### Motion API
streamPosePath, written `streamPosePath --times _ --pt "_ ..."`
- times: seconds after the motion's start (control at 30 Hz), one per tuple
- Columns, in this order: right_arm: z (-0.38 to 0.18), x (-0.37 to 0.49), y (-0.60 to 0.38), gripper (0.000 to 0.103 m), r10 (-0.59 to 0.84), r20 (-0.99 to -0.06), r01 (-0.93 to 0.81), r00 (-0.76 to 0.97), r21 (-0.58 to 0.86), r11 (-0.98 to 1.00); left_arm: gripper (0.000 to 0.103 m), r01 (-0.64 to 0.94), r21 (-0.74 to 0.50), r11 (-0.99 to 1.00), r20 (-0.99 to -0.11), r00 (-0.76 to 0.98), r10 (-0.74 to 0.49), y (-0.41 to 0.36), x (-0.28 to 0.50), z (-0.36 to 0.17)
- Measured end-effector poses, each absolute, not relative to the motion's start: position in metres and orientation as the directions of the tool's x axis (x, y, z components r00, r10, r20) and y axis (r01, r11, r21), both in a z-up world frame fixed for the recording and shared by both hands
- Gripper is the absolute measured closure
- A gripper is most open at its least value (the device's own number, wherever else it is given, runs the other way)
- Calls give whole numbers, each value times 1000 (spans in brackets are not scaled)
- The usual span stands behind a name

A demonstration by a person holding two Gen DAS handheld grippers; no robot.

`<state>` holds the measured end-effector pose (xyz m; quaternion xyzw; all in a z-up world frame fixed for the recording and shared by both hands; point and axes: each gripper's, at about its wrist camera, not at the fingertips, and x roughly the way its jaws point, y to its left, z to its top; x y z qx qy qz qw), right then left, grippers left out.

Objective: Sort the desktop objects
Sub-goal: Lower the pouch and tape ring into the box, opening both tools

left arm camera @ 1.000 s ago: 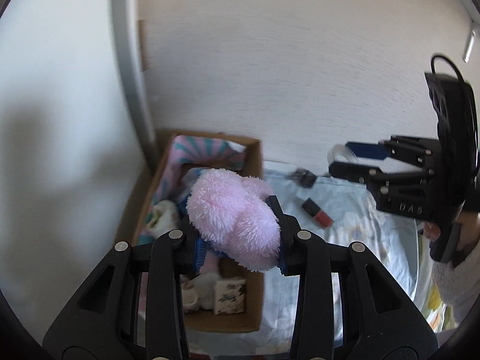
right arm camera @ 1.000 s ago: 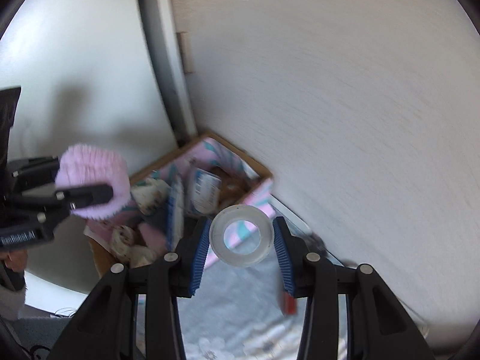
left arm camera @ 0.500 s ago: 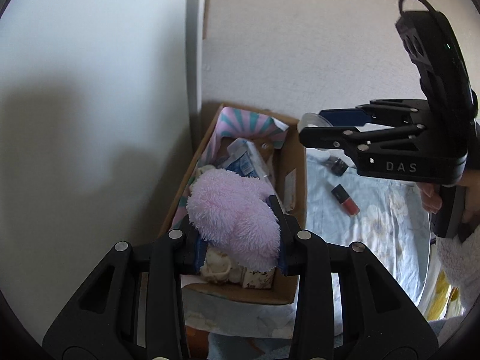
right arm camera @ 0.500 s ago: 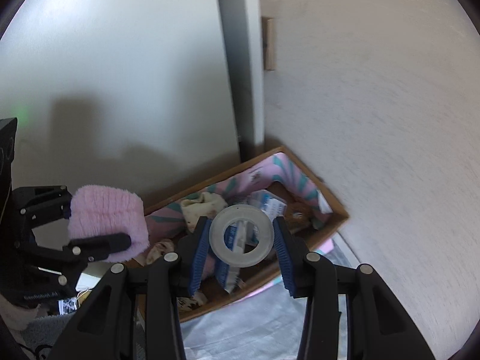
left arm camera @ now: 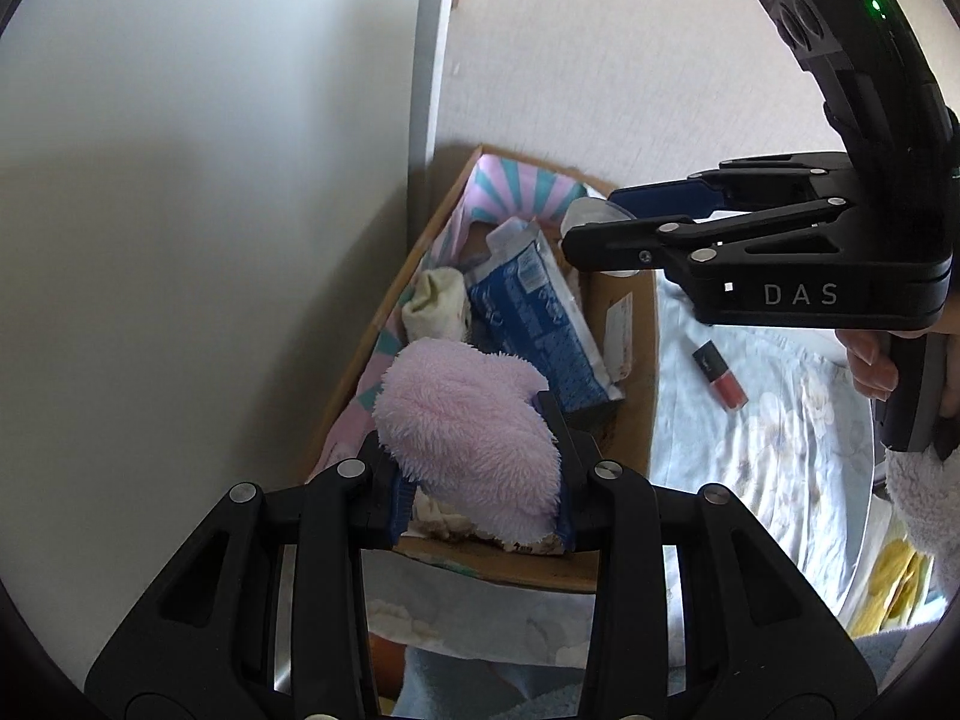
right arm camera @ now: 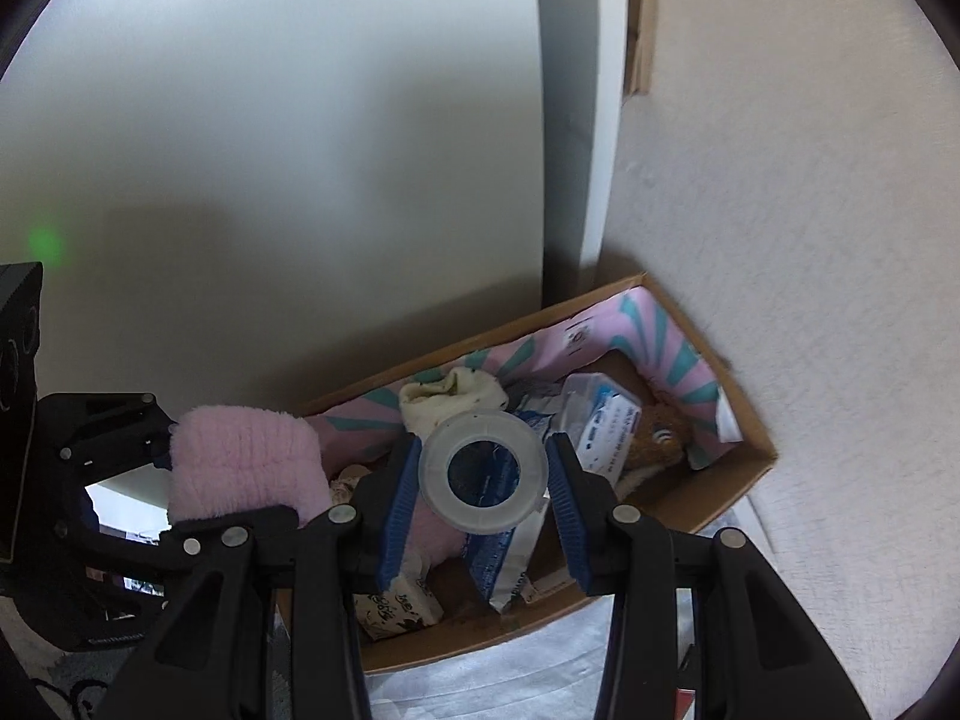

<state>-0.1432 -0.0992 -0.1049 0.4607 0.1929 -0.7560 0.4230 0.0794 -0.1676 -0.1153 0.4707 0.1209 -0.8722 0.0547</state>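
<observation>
My left gripper [left arm camera: 477, 489] is shut on a fluffy pink plush item [left arm camera: 468, 432], held over the near end of a cardboard box [left arm camera: 639, 378]. From the right wrist, the same pink plush item [right arm camera: 246, 462] hangs at the left in the left gripper [right arm camera: 180, 480]. My right gripper [right arm camera: 483, 495] is shut on a clear roll of tape [right arm camera: 483, 471] above the cardboard box [right arm camera: 708, 504]. In the left wrist view the right gripper [left arm camera: 591, 228] reaches in from the right over the box's far end, with the tape roll [left arm camera: 585, 213] partly hidden.
The box holds a blue-and-white packet [left arm camera: 534, 324], a cream rolled sock [left arm camera: 435, 303], a pink-teal striped cloth [right arm camera: 660, 336] and small cartons. A red lip-gloss tube [left arm camera: 720, 375] lies on the pale floral cloth [left arm camera: 762, 438]. White walls and a grey post [left arm camera: 429, 60] close in behind the box.
Both grippers have moved in toward the box and lower, each keeping its grip. The right gripper swung left until the tape hangs over the box's contents.
</observation>
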Motion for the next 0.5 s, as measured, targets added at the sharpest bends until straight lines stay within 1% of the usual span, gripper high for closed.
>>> streamPosePath --times 0.2,0.43,0.47,0.5 --pt "-119 -148 -105 64 -466 -868 814 -174 140 -564 71 215 -158 -964 -845 -535 20 -174 87 -126" --pt "-142 -150 -116 64 -454 -881 819 -130 163 -550 71 208 -169 -964 -857 -514 39 -180 75 -143" --pt "-143 -150 -117 64 -458 -880 819 -124 170 -548 69 210 -174 -962 -856 -516 42 -180 78 -143" --pt "-145 -150 -119 64 -466 -878 823 -109 183 -538 65 207 -184 -961 -851 -523 51 -181 78 -144"
